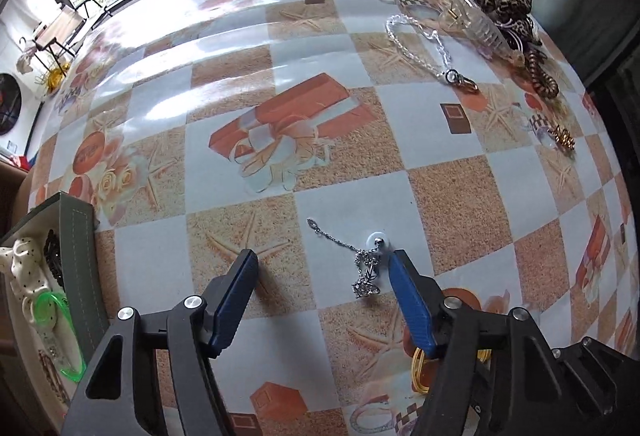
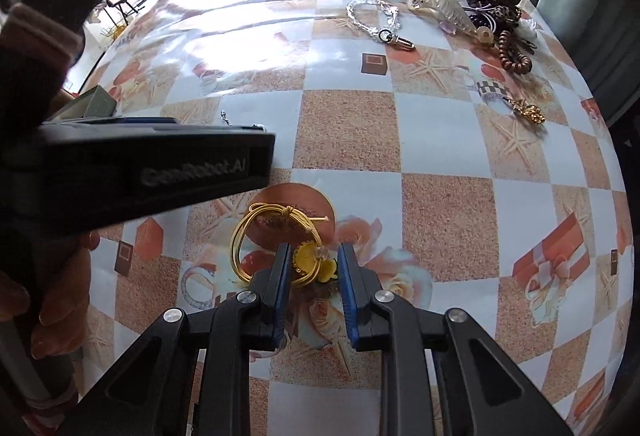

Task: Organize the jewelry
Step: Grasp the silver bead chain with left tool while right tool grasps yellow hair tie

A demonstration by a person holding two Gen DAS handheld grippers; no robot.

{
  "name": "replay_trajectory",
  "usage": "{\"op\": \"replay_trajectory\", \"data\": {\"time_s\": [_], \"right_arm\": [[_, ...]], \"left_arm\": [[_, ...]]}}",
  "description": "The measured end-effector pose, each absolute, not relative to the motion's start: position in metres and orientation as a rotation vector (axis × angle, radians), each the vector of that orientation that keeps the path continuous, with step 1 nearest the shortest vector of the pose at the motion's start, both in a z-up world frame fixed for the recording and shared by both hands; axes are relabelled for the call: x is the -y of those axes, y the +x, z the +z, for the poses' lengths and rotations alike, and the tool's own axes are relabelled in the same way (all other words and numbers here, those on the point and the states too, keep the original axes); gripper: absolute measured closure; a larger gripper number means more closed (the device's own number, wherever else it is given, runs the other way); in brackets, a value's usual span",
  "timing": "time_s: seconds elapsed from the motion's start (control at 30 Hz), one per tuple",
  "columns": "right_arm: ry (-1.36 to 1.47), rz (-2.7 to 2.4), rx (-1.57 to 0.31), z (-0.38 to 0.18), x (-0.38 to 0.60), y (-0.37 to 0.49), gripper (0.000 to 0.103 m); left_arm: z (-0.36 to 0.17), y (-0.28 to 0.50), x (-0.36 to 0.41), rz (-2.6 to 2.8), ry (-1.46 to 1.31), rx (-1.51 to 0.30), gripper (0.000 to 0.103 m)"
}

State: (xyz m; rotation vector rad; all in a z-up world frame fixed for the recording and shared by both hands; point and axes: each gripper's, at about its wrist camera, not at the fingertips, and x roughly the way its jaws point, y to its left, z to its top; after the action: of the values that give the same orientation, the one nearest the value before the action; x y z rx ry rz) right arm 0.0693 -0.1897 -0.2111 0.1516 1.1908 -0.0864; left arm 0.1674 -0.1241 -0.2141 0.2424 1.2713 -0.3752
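The bench [image 1: 452, 204] is covered by a checked cloth printed with starfish and gift boxes. The left tongs [image 1: 324, 262] are held open above it, with nothing pressed between the blue pads; a silver chain [image 1: 362, 264] with a white bead and a small sparkly pendant lies on the cloth just inside the right-hand pad, and whether it touches that pad cannot be told.

Left of the silver chain, at the bench edge, a green box [image 1: 78, 256] is seen, with a cream dotted bow and a bright green bangle inside it.

Beyond the silver chain, toward the far right corner of the bench, a clear beaded chain [image 1: 416, 40] with a metal clasp, a transparent hair claw [image 1: 486, 30], a leopard-print scrunchie [image 1: 506, 2] and a brown coil tie [image 1: 542, 74] are gathered. A small gold charm [image 1: 562, 140] lies apart, nearer than that group.

The right tongs [image 2: 314, 262] are narrowed around a gold wire bangle [image 2: 256, 232] with yellow flower trims; the flower part lies between the pads, the left pad against it, while a gap shows at the right pad, so no firm grip is seen. The bangle rests on the cloth.
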Motion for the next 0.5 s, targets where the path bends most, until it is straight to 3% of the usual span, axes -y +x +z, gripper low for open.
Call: {"op": "replay_trajectory", "data": {"time_s": [0.13,0.23,0.5], "right_arm": [[0.169,-0.085,-1.191,-0.211,0.191,0.069,0.078],[0.182,-0.087,-1.193,-0.211,0.192,0.069,0.078],[0.254,-0.070,-1.213,-0.210,0.203,0.074,0.079]], "left_arm": [[-0.212,0.164,0.130,-0.385,0.249,-1.267,0.049],[-0.209,0.163,0.134,-0.389,0.249,-1.265,0.089],[-0.199,0.160,0.113,-0.383,0.148,-1.279,0.091]]}}
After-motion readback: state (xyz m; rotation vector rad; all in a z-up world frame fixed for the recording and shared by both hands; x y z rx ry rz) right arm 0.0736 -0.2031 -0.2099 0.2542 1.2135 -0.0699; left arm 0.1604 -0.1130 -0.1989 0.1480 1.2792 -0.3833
